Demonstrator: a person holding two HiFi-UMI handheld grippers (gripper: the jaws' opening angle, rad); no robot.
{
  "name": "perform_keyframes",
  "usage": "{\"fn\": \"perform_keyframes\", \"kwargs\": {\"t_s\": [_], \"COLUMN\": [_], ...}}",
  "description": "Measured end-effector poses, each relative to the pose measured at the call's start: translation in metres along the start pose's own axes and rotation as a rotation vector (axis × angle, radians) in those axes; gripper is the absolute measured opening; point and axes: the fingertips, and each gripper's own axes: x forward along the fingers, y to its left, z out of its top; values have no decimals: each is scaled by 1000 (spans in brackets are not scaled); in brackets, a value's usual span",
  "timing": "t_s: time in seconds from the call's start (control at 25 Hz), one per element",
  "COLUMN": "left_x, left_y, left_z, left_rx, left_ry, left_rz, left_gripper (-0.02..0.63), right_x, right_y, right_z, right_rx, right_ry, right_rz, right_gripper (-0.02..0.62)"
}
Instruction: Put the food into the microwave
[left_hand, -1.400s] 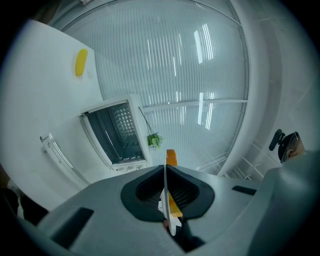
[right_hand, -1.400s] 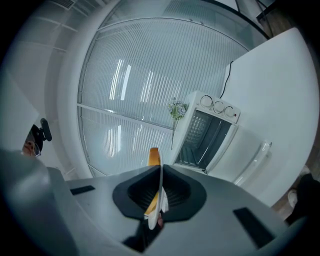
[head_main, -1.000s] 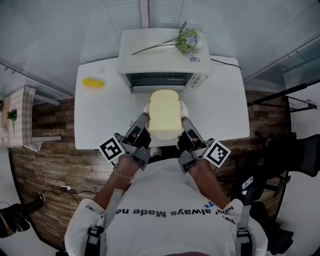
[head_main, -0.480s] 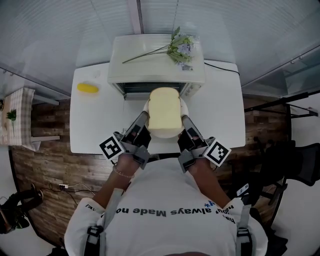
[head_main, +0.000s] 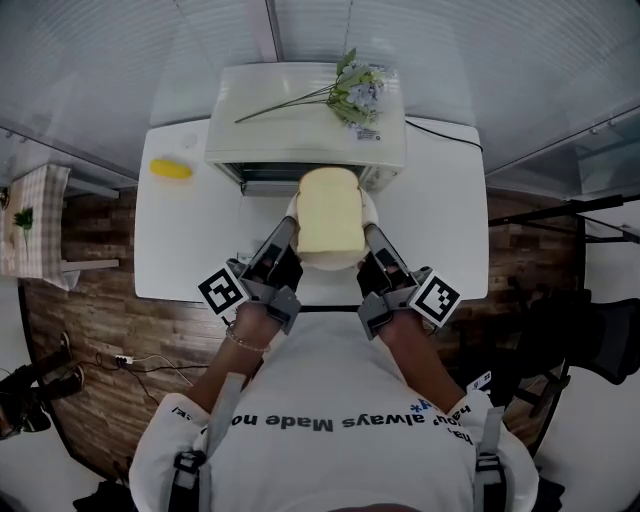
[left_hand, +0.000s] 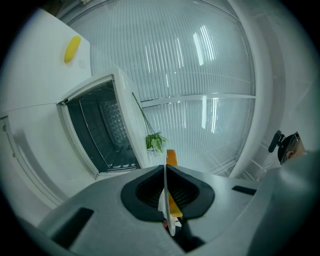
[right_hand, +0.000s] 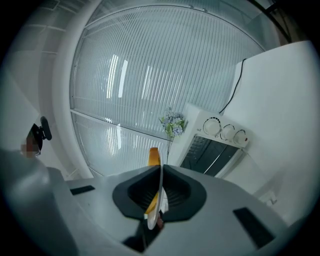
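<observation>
A slice of pale bread lies on a white plate, carried level between both grippers. My left gripper is shut on the plate's left rim, and my right gripper is shut on its right rim. Each gripper view shows the plate edge-on between the pads, with the bread's orange crust above it. The white microwave stands at the table's back with its door open and its dark cavity empty. The bread's far edge is at the opening.
Artificial flowers lie on the microwave's top. A yellow object sits on the white table left of the microwave. Three knobs are on the microwave's right side, and a black cable runs behind it. Ribbed glass walls surround the table.
Both grippers have carried the plate forward towards the microwave. The bread's far edge, short of the opening before, now reaches it.
</observation>
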Motion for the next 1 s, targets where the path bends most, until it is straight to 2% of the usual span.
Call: {"fn": "perform_keyframes", "kwargs": {"t_s": [0.52,1.0], "left_x": [1,-13], "left_y": [-4,31], "left_z": [12,8], "left_rx": [10,-22], "left_ry": [32,58], "left_rz": [-4,54], "left_gripper": [18,18], "right_x": [9,10], "right_y": [9,-20], "right_z": [-2,-23], "right_rx": [1,21], "right_ry": [-22,5], "right_rz": [0,-58], "right_gripper": [21,21]}}
